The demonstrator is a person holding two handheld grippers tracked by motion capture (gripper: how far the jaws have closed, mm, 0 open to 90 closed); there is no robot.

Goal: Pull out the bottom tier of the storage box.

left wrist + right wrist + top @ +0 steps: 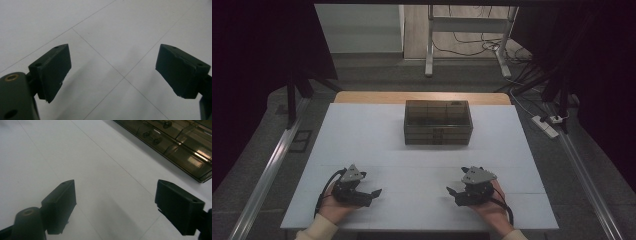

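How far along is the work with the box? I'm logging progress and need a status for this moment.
Nothing looks done yet: the smoky clear box sits shut at the far middle of the white table, untouched. In hand: nothing. The left gripper and right gripper rest near the front edge, jaws wide apart over bare surface. Left: reaching the box and everything after.
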